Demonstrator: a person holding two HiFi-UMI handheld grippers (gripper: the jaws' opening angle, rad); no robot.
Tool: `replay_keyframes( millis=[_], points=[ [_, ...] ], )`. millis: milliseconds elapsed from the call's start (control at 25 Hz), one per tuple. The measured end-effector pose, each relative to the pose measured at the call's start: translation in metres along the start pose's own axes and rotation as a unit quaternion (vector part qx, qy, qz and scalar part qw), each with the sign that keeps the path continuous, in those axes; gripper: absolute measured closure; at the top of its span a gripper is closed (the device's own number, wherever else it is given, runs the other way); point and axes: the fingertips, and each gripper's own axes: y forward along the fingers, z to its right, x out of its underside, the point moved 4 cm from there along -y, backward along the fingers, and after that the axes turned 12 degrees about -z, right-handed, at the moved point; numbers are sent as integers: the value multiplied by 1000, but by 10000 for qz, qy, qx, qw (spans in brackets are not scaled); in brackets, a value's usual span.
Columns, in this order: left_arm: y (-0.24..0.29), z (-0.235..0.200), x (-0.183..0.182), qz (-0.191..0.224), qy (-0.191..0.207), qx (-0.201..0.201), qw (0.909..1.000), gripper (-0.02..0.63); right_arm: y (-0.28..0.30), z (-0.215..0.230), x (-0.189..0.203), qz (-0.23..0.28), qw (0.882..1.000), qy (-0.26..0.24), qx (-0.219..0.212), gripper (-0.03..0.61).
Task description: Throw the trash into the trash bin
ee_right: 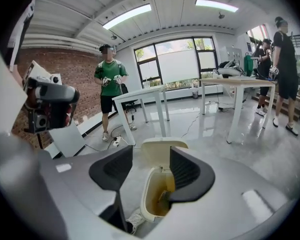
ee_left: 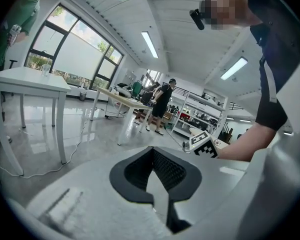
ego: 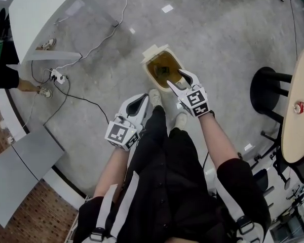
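The right gripper (ee_right: 151, 156) is released, its dark pads apart with nothing between them. Below it the cream plastic trash bin (ee_right: 145, 200) stands open on the grey polished floor (ego: 218, 34). A dark piece (ee_right: 164, 195) lies inside the bin. The left gripper (ee_left: 152, 151) is clenched on nothing.

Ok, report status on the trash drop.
Left tool shut, empty. Right tool open, empty, above trash bin. Lid up, dark item inside. Nothing blocking.
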Motion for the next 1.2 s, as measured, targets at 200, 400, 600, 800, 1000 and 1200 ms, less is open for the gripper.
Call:
replay_keyframes(
  millis=[200, 400, 600, 800, 1000, 1200],
  points=[
    [-10, 5, -26, 348, 73, -205, 9992, 611, -63, -3, -35, 788, 9967, 176, 68, 429],
    [-22, 23, -84, 978, 350, -313, 9941, 611, -140, 15, -82, 1630, 9863, 221, 101, 495],
    [-50, 49, -116, 1488, 401, -325, 9875, 611, -217, 6, -104, 2235, 9744, 53, 238, 570],
    [-63, 73, -141, 1869, 643, -219, 9800, 611, -290, 6, -106, 2849, 9575, 2, 441, 572],
    [-78, 94, -146, 2110, 913, -163, 9731, 611, -356, 7, -81, 3288, 9398, 153, 918, 572],
    [-92, 127, -141, 2171, 954, -200, 9713, 612, -414, 12, -29, 3423, 9270, 359, 1487, 572]
  ],
)
